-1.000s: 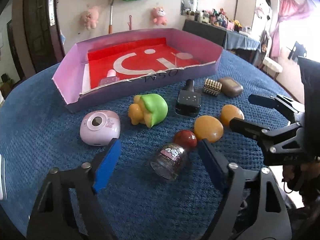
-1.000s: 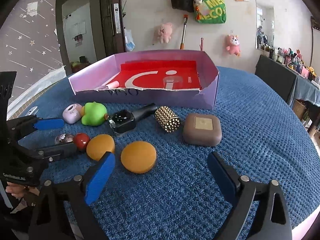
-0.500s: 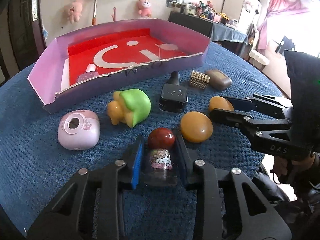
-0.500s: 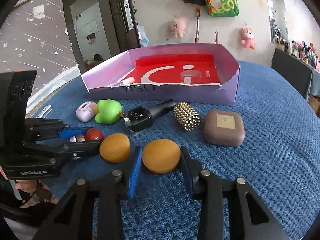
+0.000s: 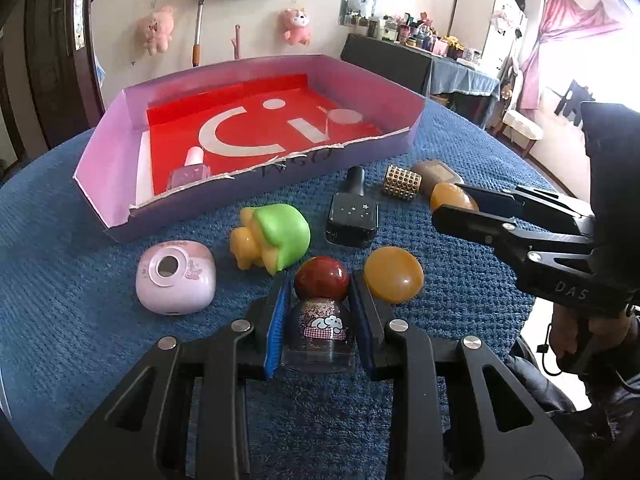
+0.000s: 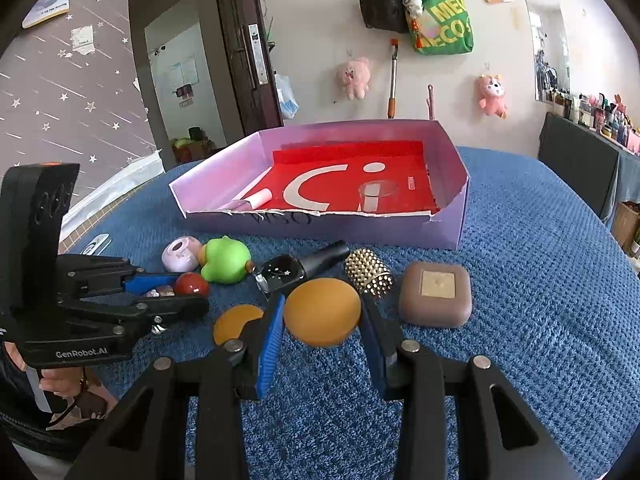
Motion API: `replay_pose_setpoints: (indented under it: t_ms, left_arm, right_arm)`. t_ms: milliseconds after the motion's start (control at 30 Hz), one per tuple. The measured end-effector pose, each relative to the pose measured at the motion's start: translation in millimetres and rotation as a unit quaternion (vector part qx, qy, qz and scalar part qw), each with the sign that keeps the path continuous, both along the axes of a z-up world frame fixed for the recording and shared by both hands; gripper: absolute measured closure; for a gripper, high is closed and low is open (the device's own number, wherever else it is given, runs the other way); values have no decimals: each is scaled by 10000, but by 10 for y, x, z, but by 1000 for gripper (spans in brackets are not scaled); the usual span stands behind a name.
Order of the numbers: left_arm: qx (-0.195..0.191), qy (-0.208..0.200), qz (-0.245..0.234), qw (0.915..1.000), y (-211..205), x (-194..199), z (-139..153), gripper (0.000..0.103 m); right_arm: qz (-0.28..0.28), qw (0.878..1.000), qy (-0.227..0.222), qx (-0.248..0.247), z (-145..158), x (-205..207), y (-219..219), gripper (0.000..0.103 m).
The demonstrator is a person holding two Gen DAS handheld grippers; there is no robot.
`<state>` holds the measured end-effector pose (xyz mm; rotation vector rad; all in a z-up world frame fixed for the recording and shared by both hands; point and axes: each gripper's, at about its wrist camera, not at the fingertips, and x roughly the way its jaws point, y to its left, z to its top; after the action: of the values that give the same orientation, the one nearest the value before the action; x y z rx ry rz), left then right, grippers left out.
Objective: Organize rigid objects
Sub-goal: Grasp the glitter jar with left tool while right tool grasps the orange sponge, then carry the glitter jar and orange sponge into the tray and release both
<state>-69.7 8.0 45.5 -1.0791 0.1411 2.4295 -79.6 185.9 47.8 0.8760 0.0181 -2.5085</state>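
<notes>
My left gripper point(image 5: 320, 316) is shut on a small glitter bottle with a red ball cap point(image 5: 320, 308), held just above the blue cloth. My right gripper point(image 6: 322, 328) is shut on an orange disc point(image 6: 322, 312). The same gripper point(image 5: 460, 204) shows in the left wrist view, holding the disc point(image 5: 452, 196). The left gripper point(image 6: 172, 292) shows in the right wrist view with the bottle point(image 6: 188, 285). A purple box with a red floor point(image 5: 256, 136) stands behind; a pink bottle point(image 5: 192, 166) lies inside it.
On the blue cloth point(image 5: 60, 280) lie a pink case point(image 5: 174, 278), a green and yellow toy point(image 5: 276, 236), a black bottle point(image 5: 352, 216), a second orange disc point(image 5: 394, 274), a gold studded cylinder point(image 6: 368, 272) and a brown square case point(image 6: 436, 294).
Both grippers went from wide open to shut: the left closed on the glitter bottle, the right on the orange disc. Both have since lifted slightly, with the box now seen from higher up.
</notes>
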Motion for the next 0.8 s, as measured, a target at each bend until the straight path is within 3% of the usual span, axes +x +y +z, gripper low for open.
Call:
replay_pose_setpoints:
  t_ms: [433, 800]
  left_arm:
    - [20, 20, 27, 10000, -20, -23, 48, 75]
    - [84, 231, 126, 9996, -31, -221, 317, 75]
  right_arm:
    - [21, 10000, -8, 13, -14, 4, -11, 63]
    - [284, 9991, 274, 122, 269, -210, -135, 63]
